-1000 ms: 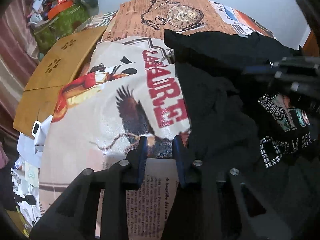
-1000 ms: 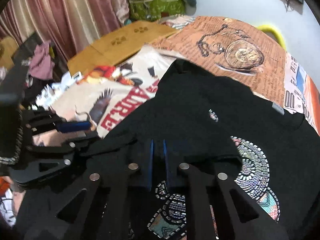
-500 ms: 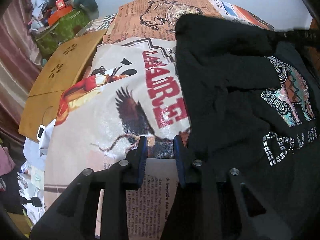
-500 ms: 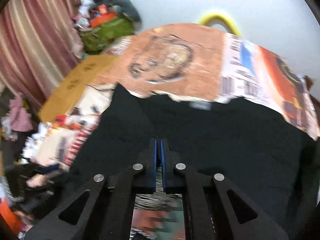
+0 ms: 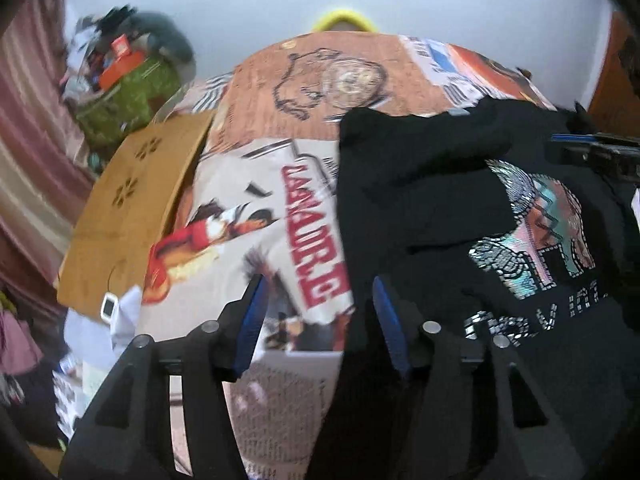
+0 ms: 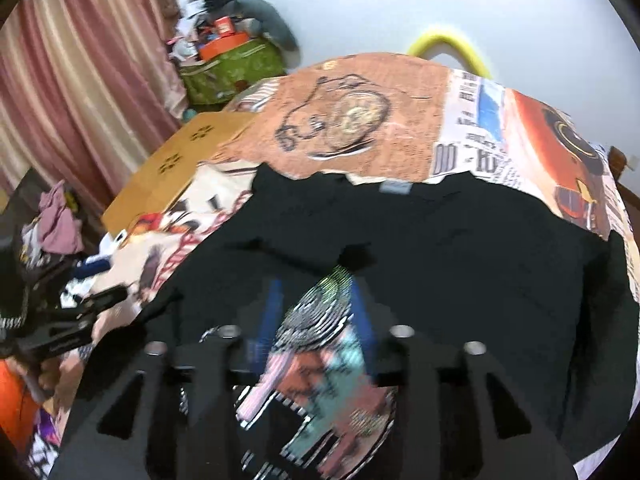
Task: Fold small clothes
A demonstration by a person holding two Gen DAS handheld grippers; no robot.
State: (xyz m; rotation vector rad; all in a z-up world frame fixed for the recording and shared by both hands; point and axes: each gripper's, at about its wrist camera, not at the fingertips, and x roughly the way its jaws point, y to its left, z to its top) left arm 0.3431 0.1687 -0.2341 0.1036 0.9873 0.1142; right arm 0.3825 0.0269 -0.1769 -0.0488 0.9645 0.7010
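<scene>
A black T-shirt (image 5: 420, 208) with a sequin face print (image 5: 540, 240) lies spread on a bed covered by a printed sheet (image 5: 332, 80). One sleeve is folded in over the chest. My left gripper (image 5: 318, 312) is open and empty, hovering over the shirt's left edge. In the right wrist view the shirt (image 6: 460, 248) fills the middle, and my right gripper (image 6: 314, 316) is open and empty above the sequin print (image 6: 320, 360). The left gripper also shows in the right wrist view (image 6: 80, 316), at the far left.
A tan board with paw cut-outs (image 5: 136, 208) lies left of the shirt. A green bag (image 6: 232, 68) with clutter stands by pink curtains (image 6: 72, 72). A yellow hoop (image 6: 448, 44) leans on the white wall behind the bed. Loose clothes (image 6: 60, 220) pile at the left.
Both grippers have opened. The right one, earlier shut on the shirt, has let go and now hovers over the print. The left one has lifted and tilted up.
</scene>
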